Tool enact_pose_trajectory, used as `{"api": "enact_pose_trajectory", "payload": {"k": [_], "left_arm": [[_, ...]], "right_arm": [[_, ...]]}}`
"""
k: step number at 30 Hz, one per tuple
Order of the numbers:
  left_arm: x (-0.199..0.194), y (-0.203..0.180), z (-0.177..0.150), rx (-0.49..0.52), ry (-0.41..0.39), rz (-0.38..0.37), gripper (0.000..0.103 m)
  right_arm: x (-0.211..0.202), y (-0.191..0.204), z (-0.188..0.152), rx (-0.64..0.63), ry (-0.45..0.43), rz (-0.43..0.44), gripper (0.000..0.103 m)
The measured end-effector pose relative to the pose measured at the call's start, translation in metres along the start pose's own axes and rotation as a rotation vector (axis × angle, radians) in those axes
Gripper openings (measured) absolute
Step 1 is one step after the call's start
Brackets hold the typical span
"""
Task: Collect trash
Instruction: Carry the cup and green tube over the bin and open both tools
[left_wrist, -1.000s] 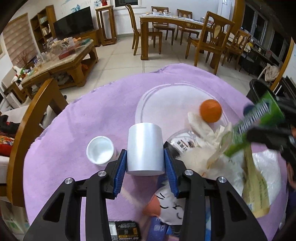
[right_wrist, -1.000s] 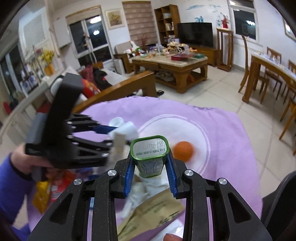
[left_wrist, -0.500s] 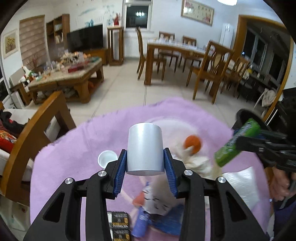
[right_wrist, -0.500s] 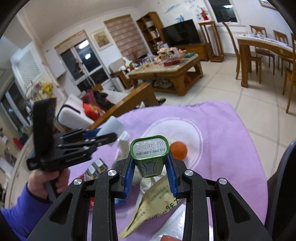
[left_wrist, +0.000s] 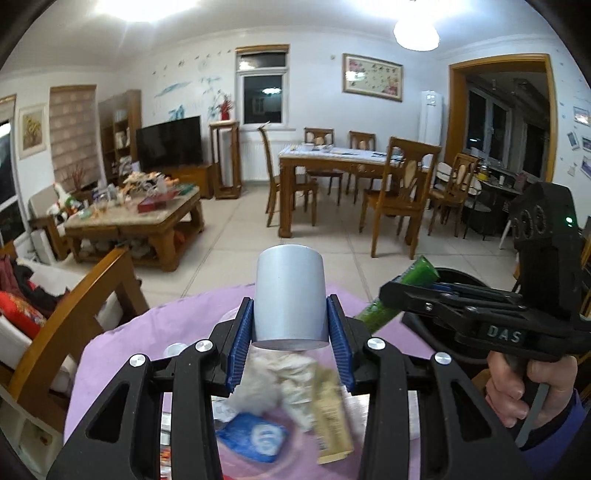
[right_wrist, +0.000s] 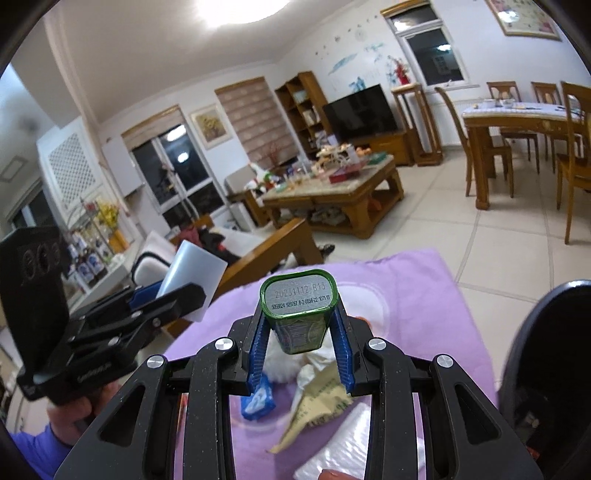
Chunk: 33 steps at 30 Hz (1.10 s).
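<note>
My left gripper (left_wrist: 290, 334) is shut on an upturned grey paper cup (left_wrist: 290, 295), held well above the purple-covered table (left_wrist: 122, 354). My right gripper (right_wrist: 300, 338) is shut on a green container (right_wrist: 300, 314) with a printed silver end. Seen from the left wrist, the right gripper (left_wrist: 391, 291) holds the green container (left_wrist: 400, 293) over the rim of a black bin (left_wrist: 458, 280). The right wrist view shows the left gripper (right_wrist: 173, 295) with the cup (right_wrist: 194, 275) at the left. Below lie crumpled tissue (left_wrist: 277, 380), a tan paper wrapper (left_wrist: 330, 417) and a blue packet (left_wrist: 255, 437).
A wooden chair back (left_wrist: 74, 314) stands at the table's left edge. The black bin (right_wrist: 546, 369) rises at the table's right side. A white plastic bag (right_wrist: 340, 446) lies near the front. Beyond are a cluttered coffee table (left_wrist: 136, 218) and a dining set (left_wrist: 351, 177).
Both grippers have risen and tilted up with their loads, so the table has dropped low in each view. The right gripper with the green container now hangs by the black bin.
</note>
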<state>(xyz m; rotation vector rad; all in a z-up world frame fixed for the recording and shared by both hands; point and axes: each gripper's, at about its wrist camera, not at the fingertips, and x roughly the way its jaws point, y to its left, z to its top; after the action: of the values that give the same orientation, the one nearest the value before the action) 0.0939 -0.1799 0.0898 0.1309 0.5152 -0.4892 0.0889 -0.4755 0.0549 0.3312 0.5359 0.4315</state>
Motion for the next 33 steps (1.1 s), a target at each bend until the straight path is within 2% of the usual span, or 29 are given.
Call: {"api": "enact_pose_trajectory", "payload": {"k": [3, 9, 17, 21, 26, 33], "left_arm": [[0.004, -0.027, 0.004, 0.038, -0.009, -0.022, 0.039], [0.03, -0.076, 0.01, 0.078, 0.014, -0.129, 0.039], [0.091, -0.147, 0.008, 0.131, 0.097, -0.263, 0.04], [0.123, -0.176, -0.004, 0.145, 0.161, -0.305, 0.039], [0.171, -0.204, -0.02, 0.17, 0.252, -0.312, 0.039], [0.204, -0.223, -0.036, 0.2, 0.333, -0.304, 0.04]], "right_arm": [[-0.028, -0.021, 0.001, 0.031, -0.034, -0.029, 0.032], [-0.077, -0.078, -0.002, 0.105, -0.088, -0.115, 0.032], [-0.113, -0.176, -0.027, 0.273, -0.075, -0.292, 0.032], [-0.115, -0.219, -0.046, 0.344, -0.049, -0.362, 0.032], [-0.111, -0.264, -0.069, 0.413, 0.005, -0.424, 0.032], [-0.093, -0.29, -0.089, 0.443, 0.052, -0.439, 0.032]]}}
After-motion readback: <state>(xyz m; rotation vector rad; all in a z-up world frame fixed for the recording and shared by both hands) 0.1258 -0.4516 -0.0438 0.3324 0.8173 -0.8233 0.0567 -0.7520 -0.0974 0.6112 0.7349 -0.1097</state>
